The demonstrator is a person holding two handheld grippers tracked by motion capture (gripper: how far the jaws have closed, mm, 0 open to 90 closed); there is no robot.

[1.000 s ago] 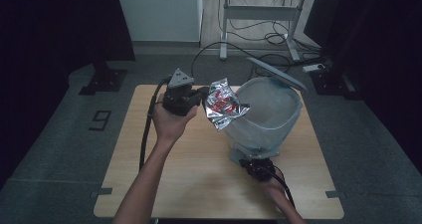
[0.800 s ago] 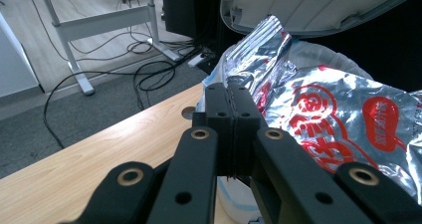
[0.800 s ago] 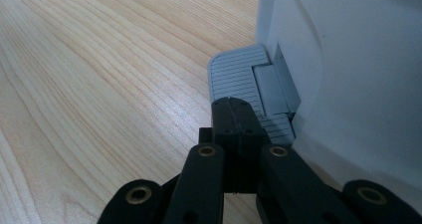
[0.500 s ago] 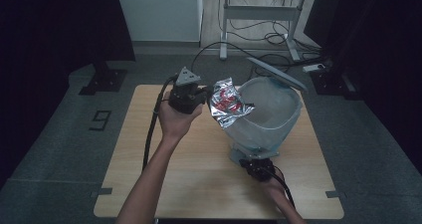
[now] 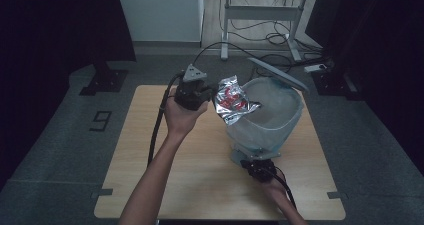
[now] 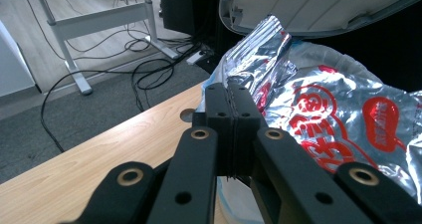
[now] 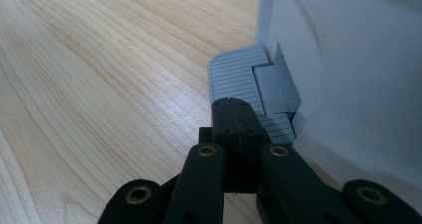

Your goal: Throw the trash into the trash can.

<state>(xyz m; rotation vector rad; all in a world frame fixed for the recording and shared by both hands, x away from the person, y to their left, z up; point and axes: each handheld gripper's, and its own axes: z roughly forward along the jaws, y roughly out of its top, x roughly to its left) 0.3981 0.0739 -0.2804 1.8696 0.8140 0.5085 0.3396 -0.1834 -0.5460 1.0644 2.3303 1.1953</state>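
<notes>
One foil packet (image 5: 233, 101) nearer one bin (image 5: 280, 116).

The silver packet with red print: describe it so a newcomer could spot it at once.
Start at the wooden table and find the grey pedal bin with its lid raised. At its left rim, the crinkled silver packet hangs from the left hand-held gripper; nothing else is shiny foil.

Lab-like test room, dark curtains, grey carpet, wooden table (image 5: 150, 185), white desk frame (image 5: 260, 15), loose floor cables (image 5: 270, 37)
</notes>
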